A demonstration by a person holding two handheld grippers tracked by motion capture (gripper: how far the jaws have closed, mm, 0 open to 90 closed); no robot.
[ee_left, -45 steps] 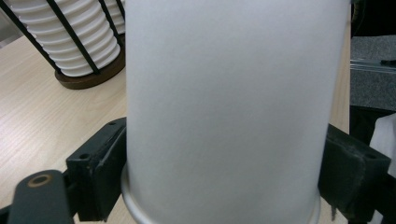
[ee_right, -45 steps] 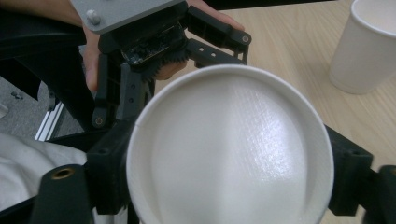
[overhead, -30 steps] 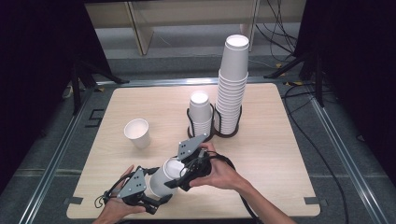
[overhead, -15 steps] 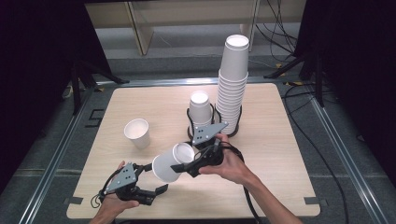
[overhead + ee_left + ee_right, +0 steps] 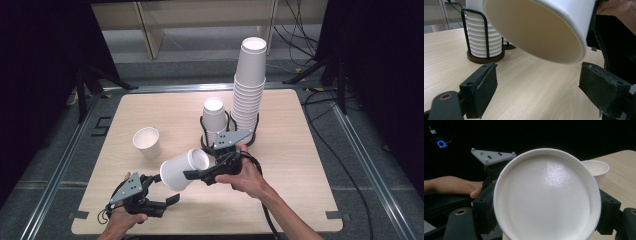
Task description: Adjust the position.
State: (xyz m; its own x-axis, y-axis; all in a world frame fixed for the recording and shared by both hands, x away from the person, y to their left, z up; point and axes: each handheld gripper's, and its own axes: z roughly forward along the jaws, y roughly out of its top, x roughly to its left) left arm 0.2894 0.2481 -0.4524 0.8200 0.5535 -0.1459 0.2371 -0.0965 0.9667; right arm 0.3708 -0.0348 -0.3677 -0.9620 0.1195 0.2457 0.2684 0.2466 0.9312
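right gripper (image 5: 199,175) clamps the paper cup (image 5: 181,169), tilted in mid-air over the table's (image 5: 310,165) near edge; left gripper (image 5: 162,191) gapes empty just below; squeeze harder and the thin wall may crumple, or slip free.

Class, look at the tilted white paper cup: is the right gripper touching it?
Touching. In the right gripper view, the right gripper has its two black jaws pressed against opposite sides of the paper cup, with no gap.
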